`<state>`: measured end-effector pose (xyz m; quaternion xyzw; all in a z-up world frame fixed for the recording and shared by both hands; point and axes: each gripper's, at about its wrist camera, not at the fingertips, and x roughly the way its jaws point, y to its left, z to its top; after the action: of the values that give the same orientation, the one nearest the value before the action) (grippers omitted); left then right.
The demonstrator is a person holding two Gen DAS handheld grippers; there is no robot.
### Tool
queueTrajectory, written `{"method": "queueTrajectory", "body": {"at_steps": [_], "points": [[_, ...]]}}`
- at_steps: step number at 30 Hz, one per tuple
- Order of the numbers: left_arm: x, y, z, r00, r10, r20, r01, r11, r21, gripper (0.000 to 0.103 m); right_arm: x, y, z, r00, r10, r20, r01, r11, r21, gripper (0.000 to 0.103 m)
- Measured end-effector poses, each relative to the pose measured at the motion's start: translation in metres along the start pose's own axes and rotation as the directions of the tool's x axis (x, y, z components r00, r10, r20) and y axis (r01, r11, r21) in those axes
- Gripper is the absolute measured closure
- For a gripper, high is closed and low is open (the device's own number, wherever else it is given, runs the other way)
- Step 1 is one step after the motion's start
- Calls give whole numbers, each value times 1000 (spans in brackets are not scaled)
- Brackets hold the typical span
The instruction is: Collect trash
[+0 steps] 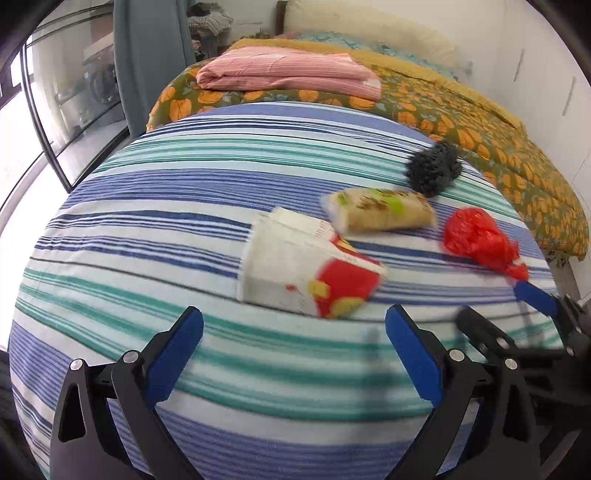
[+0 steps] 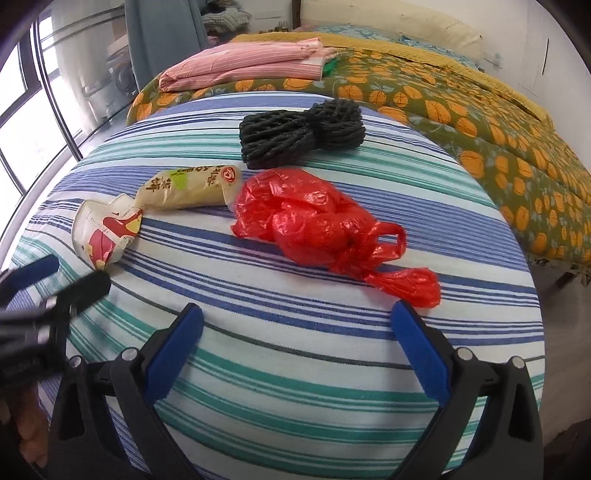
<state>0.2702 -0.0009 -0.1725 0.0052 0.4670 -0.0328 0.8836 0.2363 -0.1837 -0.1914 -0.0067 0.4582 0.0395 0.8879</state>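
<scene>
I look across a bed [image 1: 110, 236] spread with a sheet striped in blue, teal and white. Beyond it lies an olive quilt [image 2: 480, 122] printed with orange leaves and edged in mustard yellow, and on the quilt rests a folded pink striped blanket [image 1: 288, 74]. At the head of the bed stands a cream padded headboard [image 1: 369, 26]. A white wall [image 1: 546, 74] runs along my right. To my left a grey-blue curtain [image 1: 151, 55] hangs beside dark-framed glass doors [image 1: 55, 110], and pale daylight pours through the window [image 2: 18, 110]. A washing machine [image 1: 101, 79] shows dimly behind the glass
</scene>
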Motion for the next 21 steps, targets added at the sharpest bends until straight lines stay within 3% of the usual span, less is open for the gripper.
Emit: {"method": "queueTrajectory", "body": {"at_steps": [6, 14, 17, 18, 21], "points": [[9, 24, 1, 999, 51, -16, -51, 999, -7, 4, 0, -1, 0, 1000, 0, 0, 0, 1000, -1, 4], [-6, 108, -13, 988, 146, -43, -151, 975, -164, 5, 0, -1, 0, 1000, 0, 0, 0, 1000, -1, 4], [-20, 111, -14, 998, 57, -17, -59, 979, -194, 5, 0, -1, 0, 1000, 1, 0, -1, 1000, -1, 4], [-26, 102, -12, 1000, 4, 4, -4, 982, -190, 5, 0, -1, 0, 1000, 1, 0, -1, 1000, -1, 4], [-31, 72, 1, 998, -46, 42, 53, 986, -160, 5, 0, -1, 0, 1000, 1, 0, -1, 1000, -1, 4]]}}
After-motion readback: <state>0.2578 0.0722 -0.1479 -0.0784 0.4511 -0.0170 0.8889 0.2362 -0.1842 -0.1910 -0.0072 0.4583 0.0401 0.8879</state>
